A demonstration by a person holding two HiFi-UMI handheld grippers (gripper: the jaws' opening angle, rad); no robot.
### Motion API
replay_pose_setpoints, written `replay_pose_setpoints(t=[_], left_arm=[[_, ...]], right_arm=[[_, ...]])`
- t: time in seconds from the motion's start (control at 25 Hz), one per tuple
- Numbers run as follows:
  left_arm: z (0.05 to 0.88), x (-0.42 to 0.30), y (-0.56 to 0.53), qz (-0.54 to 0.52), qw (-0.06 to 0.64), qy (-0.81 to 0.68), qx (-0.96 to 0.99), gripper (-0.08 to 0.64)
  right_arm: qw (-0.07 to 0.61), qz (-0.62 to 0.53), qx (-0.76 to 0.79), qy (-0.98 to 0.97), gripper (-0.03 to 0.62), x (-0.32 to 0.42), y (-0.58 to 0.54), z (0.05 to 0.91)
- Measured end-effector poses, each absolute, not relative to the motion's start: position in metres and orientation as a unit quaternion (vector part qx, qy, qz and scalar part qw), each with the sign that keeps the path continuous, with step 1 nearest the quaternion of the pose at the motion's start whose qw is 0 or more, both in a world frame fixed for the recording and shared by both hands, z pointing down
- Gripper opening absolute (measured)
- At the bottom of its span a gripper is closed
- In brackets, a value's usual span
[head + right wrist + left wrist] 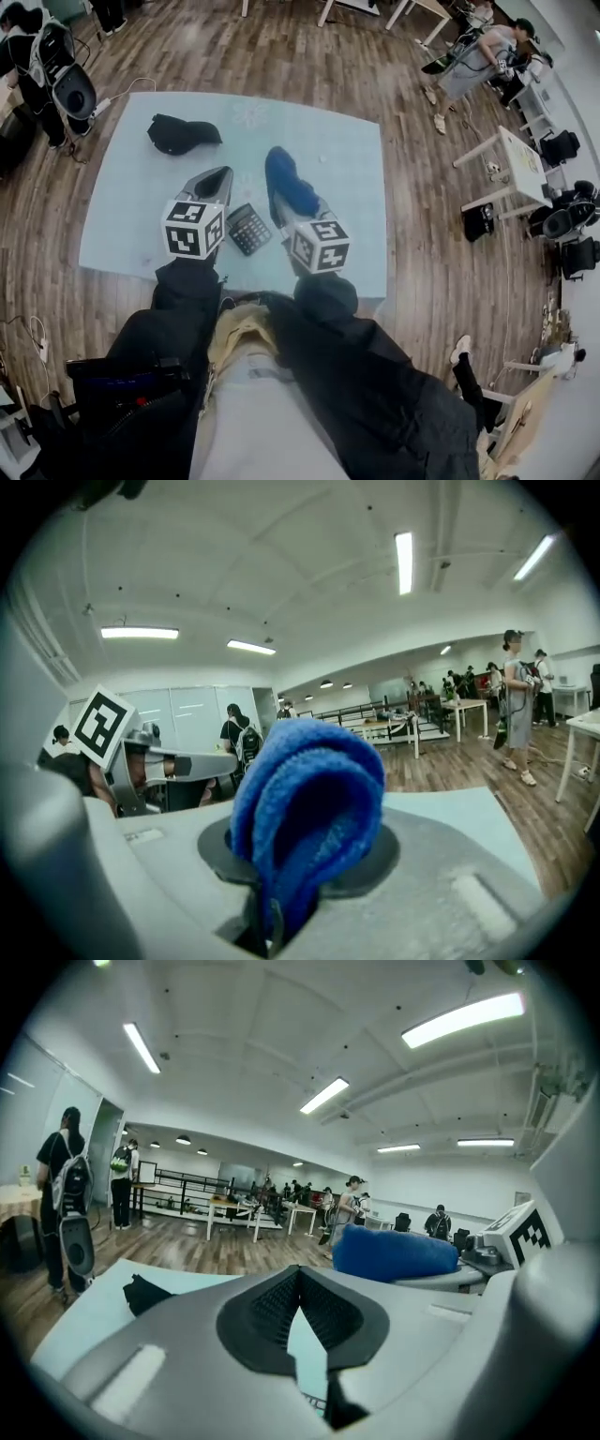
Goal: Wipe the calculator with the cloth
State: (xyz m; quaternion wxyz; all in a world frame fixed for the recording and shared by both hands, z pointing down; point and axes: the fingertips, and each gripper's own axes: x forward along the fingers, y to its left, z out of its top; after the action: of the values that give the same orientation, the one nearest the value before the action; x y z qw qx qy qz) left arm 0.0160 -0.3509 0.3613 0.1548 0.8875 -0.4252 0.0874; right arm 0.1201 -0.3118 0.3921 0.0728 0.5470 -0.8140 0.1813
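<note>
A black calculator [248,228] lies on the light blue table [141,202], between my two grippers near the front edge. My right gripper [294,206] is just right of it, shut on a folded blue cloth [287,181] that sticks out forward; in the right gripper view the blue cloth [309,803] bulges out of the jaws and hides their tips. My left gripper [216,181] hovers just left of the calculator, shut with nothing in it; its pads meet at the tip [300,1277]. A sliver of the calculator [313,1402] shows below them.
A black crumpled item [180,133] lies at the table's back left. White desks [511,164] and black chairs [567,225] stand to the right on the wooden floor. Black equipment [70,89] and people stand at the far left.
</note>
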Motion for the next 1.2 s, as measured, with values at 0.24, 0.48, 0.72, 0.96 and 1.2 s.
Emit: replay_pose_setpoints(t=[0.24, 0.48, 0.72, 0.96, 1.2], left_arm=[[0.309, 0.043, -0.342, 0.046, 0.104, -0.407, 0.906, -0.002], [0.294, 0.03, -0.346, 0.031, 0.083, -0.414, 0.906, -0.002], [0.271, 0.037, -0.346, 0.004, 0.069, -0.406, 0.911, -0.002], [0.254, 0.04, -0.338, -0.008, 0.061, -0.398, 0.915, -0.002], [0.256, 0.046, -0.342, 0.021, 0.032, -0.392, 0.919, -0.002]], right_arm=[[0.002, 0.162, 0.571, -0.805, 0.106, 0.144, -0.313, 0.34], [-0.022, 0.114, 0.572, -0.812, 0.106, 0.133, -0.314, 0.303], [-0.046, 0.083, 0.582, -0.808, 0.106, 0.134, -0.315, 0.274], [-0.064, 0.071, 0.587, -0.804, 0.104, 0.138, -0.307, 0.253], [-0.068, 0.062, 0.583, -0.807, 0.103, 0.135, -0.311, 0.246]])
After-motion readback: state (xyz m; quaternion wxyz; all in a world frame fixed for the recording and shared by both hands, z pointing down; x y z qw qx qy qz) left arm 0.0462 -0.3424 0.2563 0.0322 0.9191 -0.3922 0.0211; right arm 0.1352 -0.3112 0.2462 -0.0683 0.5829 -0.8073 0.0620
